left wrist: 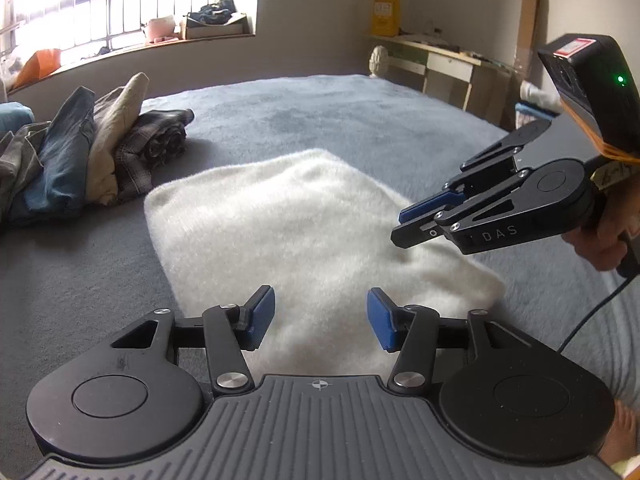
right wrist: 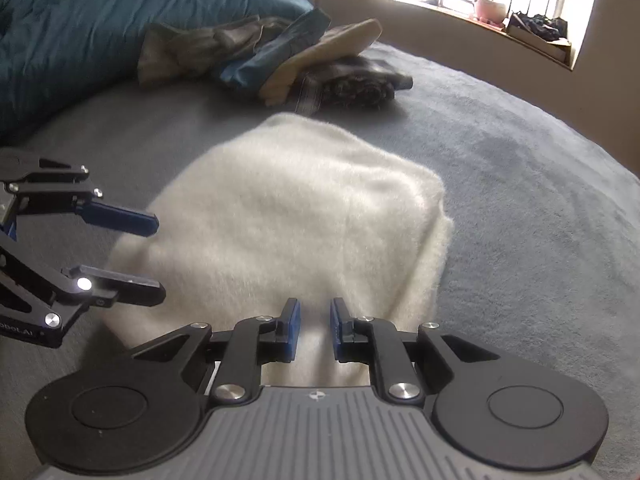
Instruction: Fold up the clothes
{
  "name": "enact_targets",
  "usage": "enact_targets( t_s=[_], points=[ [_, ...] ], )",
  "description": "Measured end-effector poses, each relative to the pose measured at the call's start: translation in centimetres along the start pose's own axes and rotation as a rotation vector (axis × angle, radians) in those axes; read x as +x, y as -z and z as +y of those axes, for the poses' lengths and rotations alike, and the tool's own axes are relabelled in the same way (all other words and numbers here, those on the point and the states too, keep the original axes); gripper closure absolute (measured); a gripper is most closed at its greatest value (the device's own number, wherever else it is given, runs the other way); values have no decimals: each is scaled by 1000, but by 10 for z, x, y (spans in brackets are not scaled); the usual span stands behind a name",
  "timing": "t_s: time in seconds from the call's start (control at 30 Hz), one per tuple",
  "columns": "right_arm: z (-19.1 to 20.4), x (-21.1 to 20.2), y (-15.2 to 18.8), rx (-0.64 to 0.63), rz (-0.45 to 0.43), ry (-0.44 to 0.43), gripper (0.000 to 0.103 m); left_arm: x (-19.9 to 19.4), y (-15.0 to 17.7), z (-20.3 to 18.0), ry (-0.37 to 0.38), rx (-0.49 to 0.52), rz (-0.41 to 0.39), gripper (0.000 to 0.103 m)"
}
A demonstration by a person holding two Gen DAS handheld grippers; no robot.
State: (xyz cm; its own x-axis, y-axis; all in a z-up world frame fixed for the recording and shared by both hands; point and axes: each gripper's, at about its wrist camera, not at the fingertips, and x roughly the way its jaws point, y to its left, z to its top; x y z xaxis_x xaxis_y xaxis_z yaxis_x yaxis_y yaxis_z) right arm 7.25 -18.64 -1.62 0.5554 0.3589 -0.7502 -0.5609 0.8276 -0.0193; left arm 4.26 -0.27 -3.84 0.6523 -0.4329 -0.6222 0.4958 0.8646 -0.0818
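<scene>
White fluffy sweater [left wrist: 304,232] lies folded on grey bedspread [left wrist: 360,120], ahead and below both grippers. Left gripper [left wrist: 321,317] half open, empty; right gripper [right wrist: 315,330] narrow gap, empty. Right nearer.

your fluffy white folded sweater [left wrist: 304,232] lies on the grey-blue fuzzy bed cover [left wrist: 320,112]. your pile holds a dark plaid shirt [left wrist: 160,140], a beige cloth [left wrist: 120,120] and blue denim [left wrist: 64,152]. both black grippers you hold carry blue pads [left wrist: 262,316].
</scene>
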Motion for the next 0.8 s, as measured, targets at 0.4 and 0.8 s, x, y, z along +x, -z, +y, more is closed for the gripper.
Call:
enact_targets(
  t_s=[0.4, 0.8],
  points=[
    [-17, 47, -2, 80, 17, 41, 86, 41, -15, 9, -95, -112, 145, 0],
    [-20, 34, -55, 142, -62, 38, 85, 45, -21, 35, -190, -372, 296, 0]
  ],
)
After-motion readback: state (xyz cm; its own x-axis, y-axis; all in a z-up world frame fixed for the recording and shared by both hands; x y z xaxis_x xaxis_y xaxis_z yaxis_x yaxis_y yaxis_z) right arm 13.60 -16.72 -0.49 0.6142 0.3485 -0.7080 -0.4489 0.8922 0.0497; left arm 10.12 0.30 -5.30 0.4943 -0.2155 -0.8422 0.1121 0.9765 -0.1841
